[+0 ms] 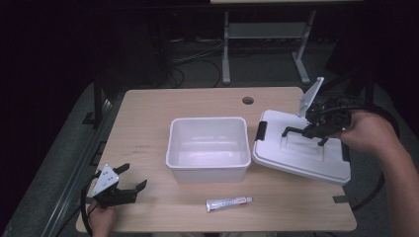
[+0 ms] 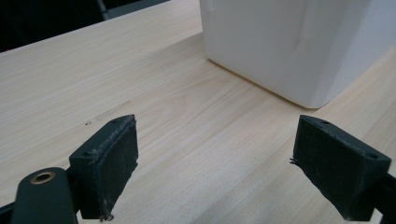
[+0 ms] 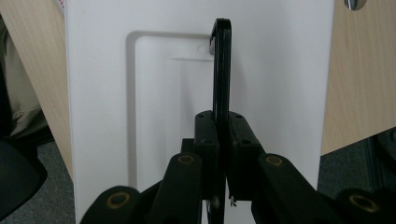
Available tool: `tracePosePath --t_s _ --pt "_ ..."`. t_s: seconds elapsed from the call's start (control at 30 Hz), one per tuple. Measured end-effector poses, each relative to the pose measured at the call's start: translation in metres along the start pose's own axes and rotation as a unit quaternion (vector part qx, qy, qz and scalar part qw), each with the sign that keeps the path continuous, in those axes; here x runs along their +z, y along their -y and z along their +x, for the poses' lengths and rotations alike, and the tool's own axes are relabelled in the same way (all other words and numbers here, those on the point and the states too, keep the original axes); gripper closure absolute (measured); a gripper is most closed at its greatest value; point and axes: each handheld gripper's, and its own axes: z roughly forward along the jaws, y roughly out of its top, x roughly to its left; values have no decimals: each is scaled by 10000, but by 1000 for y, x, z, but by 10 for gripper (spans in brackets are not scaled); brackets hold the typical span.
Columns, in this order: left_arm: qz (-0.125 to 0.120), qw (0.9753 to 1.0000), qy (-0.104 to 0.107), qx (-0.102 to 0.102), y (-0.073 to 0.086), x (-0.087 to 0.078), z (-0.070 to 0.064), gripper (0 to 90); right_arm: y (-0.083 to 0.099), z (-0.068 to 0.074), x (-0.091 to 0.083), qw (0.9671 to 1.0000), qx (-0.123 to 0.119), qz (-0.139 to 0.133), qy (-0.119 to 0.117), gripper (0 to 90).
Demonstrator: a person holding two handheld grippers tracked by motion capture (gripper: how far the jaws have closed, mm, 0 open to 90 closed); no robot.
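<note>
The lid (image 1: 301, 153) is a white rectangular plastic piece with a sunken panel in its middle and a black handle (image 1: 302, 132) standing up from that panel. A black latch (image 1: 261, 130) sits on its short edge at about nine o'clock. It lies at about three o'clock on the table, just beside the box, turned slightly off square, with its right end reaching the table's edge. In the right gripper view, the handle (image 3: 221, 70) shows edge-on as a thin upright black bar, pinched between two black pads. Whether the lid rests flat or is lifted cannot be told.
</note>
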Motion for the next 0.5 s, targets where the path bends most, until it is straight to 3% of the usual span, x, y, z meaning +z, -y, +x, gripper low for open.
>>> tracePosePath --t_s 0.5 --pt "-16 10000 -3 -32 0 0 -1 136 24 2 21 9997 163 13 -166 839"
